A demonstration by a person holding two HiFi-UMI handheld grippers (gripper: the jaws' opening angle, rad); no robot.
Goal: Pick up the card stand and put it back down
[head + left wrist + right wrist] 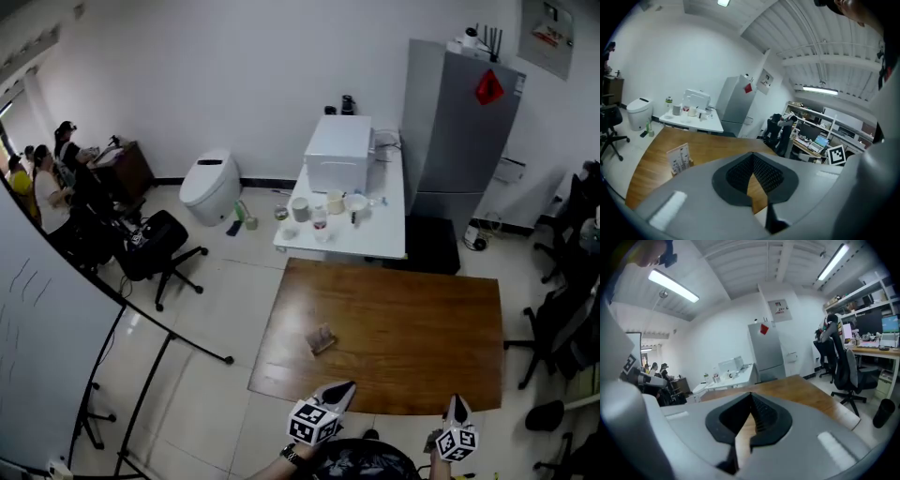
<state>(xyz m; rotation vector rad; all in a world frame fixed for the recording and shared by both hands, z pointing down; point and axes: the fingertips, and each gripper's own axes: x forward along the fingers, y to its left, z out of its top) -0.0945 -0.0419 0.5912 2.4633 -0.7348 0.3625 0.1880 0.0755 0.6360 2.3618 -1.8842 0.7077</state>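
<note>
White walls and a pale tiled floor surround a brown wooden table (403,328) in the middle of an office. On its near left part the card stand (322,339) stands on the wood by itself, a small wooden base holding an upright printed card. In the left gripper view it sits ahead and to the left of the jaws, with nothing touching it.

At the table's near edge the left gripper (342,389) points forward, its marker cube behind it, well apart from the card stand. Its own view shows the two dark ribbed pads meeting at their tips, with nothing between them and only table wood visible through the gap below. The right gripper (457,405) hangs at the same edge, further right. Its tips are pressed together too and pinch nothing.

Beyond the wooden table a white table (375,234) carries a white box (339,153), cups and small bottles. A tall grey cabinet (459,131) with a red diamond sticker stands to its right. A black office chair (155,246) and a white toilet-shaped unit (211,186) are on the floor to the left, where several people (47,187) sit by the wall
</note>
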